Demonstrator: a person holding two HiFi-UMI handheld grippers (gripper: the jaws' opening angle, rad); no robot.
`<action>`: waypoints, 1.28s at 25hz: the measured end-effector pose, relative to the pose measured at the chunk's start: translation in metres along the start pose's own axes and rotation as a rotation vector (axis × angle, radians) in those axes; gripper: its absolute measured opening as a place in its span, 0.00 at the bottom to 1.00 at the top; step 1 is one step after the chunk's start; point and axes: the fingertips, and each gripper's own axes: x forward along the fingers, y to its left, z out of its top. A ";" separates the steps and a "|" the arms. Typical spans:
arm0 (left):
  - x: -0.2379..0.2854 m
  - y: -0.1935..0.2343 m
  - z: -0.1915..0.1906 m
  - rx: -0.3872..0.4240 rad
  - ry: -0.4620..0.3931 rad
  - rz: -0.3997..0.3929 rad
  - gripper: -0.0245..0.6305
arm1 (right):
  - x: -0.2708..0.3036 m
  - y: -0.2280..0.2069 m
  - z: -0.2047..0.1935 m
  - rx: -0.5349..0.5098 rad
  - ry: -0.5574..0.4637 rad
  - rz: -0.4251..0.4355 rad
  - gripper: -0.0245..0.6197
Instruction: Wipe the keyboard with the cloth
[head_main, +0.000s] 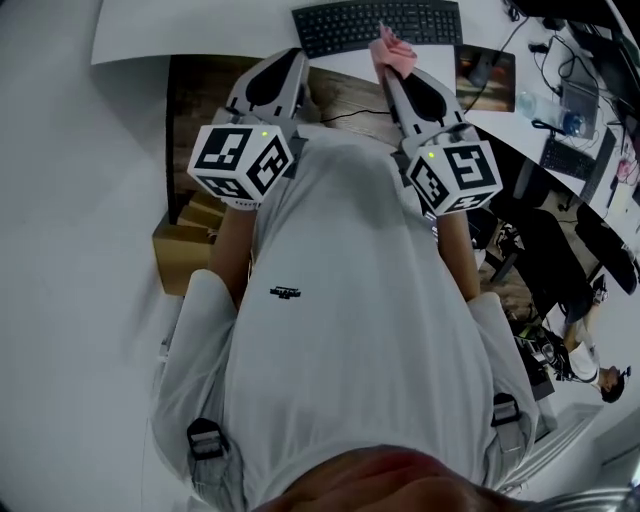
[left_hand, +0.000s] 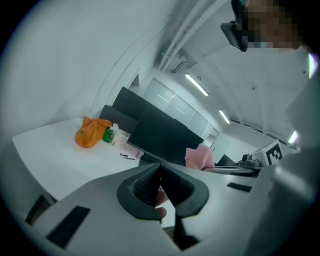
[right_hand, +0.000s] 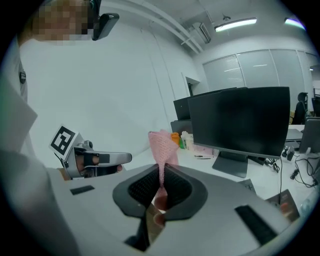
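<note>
The black keyboard (head_main: 378, 25) lies on the white desk (head_main: 200, 25) at the top of the head view. My right gripper (head_main: 385, 68) is shut on a pink cloth (head_main: 392, 50), held up just short of the keyboard's near edge. In the right gripper view the cloth (right_hand: 162, 145) stands up out of the closed jaws of the right gripper (right_hand: 162, 172). My left gripper (head_main: 292, 58) hovers beside it to the left, at the desk's edge. Its jaws meet with nothing between them in the left gripper view (left_hand: 160, 166), where the cloth (left_hand: 200, 156) shows to the right.
A dark monitor (right_hand: 240, 122) stands on the desk behind the keyboard. An orange bag (left_hand: 90, 131) and small bottles (left_hand: 112, 135) sit at the far left of the desk. A cardboard box (head_main: 185, 245) is on the floor at left. Cables, a water bottle (head_main: 530, 103) and another desk crowd the right.
</note>
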 end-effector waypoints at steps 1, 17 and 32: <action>0.004 0.004 0.006 0.006 -0.003 -0.009 0.06 | 0.006 -0.002 0.006 -0.004 -0.010 -0.010 0.08; 0.054 0.015 0.014 0.034 0.109 -0.081 0.06 | 0.019 -0.045 0.012 0.075 -0.016 -0.115 0.08; 0.104 -0.014 -0.011 0.106 0.201 -0.101 0.06 | 0.024 -0.109 -0.020 0.130 0.017 -0.155 0.08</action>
